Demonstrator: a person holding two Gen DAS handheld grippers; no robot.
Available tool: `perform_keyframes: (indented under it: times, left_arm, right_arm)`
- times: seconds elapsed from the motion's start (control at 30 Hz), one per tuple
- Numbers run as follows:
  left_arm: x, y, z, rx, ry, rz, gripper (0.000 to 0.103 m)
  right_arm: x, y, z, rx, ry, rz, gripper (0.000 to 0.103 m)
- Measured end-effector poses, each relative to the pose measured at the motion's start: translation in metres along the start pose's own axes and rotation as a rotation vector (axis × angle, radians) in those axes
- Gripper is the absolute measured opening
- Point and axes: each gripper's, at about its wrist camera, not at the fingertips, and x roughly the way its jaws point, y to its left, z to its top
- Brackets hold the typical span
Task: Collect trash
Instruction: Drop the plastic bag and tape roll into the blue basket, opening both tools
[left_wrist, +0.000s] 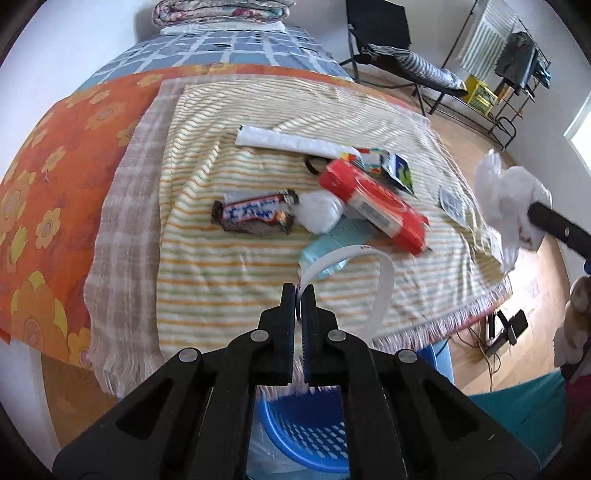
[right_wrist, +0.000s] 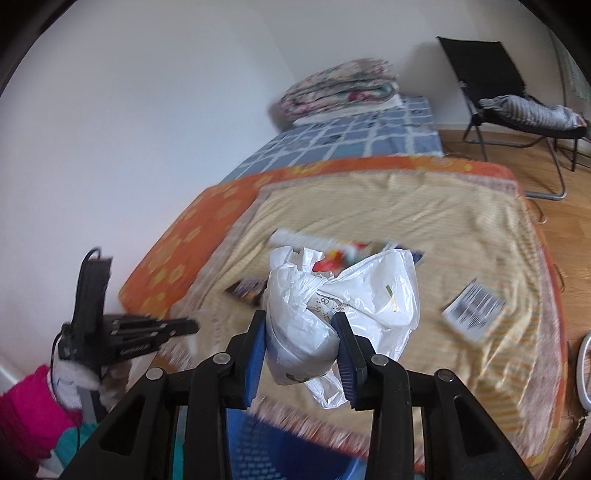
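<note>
My left gripper (left_wrist: 300, 291) is shut on a white paper strip (left_wrist: 382, 288) that loops up and right, held over the bed's front edge above a blue basket (left_wrist: 306, 435). My right gripper (right_wrist: 301, 321) is shut on a crumpled white plastic bag (right_wrist: 347, 295); the bag also shows in the left wrist view (left_wrist: 508, 195) at the right. On the striped towel (left_wrist: 229, 266) lie a chocolate bar wrapper (left_wrist: 255, 216), a white wad (left_wrist: 319, 210), a red packet (left_wrist: 373, 203), a white roll (left_wrist: 291, 142), a light blue pack (left_wrist: 325, 243) and a printed label (right_wrist: 472, 308).
The bed has an orange flowered sheet (left_wrist: 48, 177) and folded blankets (right_wrist: 340, 88) at its far end. A black chair (right_wrist: 498, 85) and a clothes rack (left_wrist: 517, 66) stand on the wooden floor. Cables (left_wrist: 491, 339) lie on the floor by the bed.
</note>
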Motion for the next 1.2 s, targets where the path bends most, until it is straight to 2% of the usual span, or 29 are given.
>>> perform_keyframes:
  times: [0.2, 0.6, 0.8, 1.0, 1.03, 1.07, 1.17, 1.2]
  left_arm:
    - [-0.003, -0.015, -0.029, 0.05, 0.018, -0.012, 0.001]
    - [0.02, -0.03, -0.072, 0.117, 0.113, -0.022, 0.001]
    - [0.029, -0.033, -0.084, 0.14, 0.147, -0.023, 0.001]
    - [0.034, -0.032, -0.086, 0.14, 0.165, -0.028, 0.001]
    - [0.034, -0.032, -0.086, 0.138, 0.169, -0.031, 0.002]
    - [0.035, -0.032, -0.086, 0.136, 0.173, -0.033, 0.008]
    - [0.035, -0.032, -0.084, 0.129, 0.169, -0.034, 0.04]
    - [0.034, -0.033, -0.084, 0.131, 0.162, -0.035, 0.042]
  right_arm:
    - [0.001, 0.028, -0.041, -0.081, 0.063, 0.026, 0.036]
    - [0.019, 0.045, -0.107, -0.084, 0.195, 0.08, 0.036]
    - [0.031, 0.042, -0.124, -0.074, 0.246, 0.074, 0.037]
    - [0.04, 0.036, -0.127, -0.059, 0.269, 0.06, 0.042]
    - [0.04, 0.035, -0.127, -0.058, 0.272, 0.06, 0.042]
    - [0.041, 0.034, -0.126, -0.057, 0.277, 0.061, 0.042]
    - [0.041, 0.035, -0.127, -0.053, 0.281, 0.059, 0.052]
    - [0.041, 0.035, -0.127, -0.053, 0.282, 0.061, 0.055]
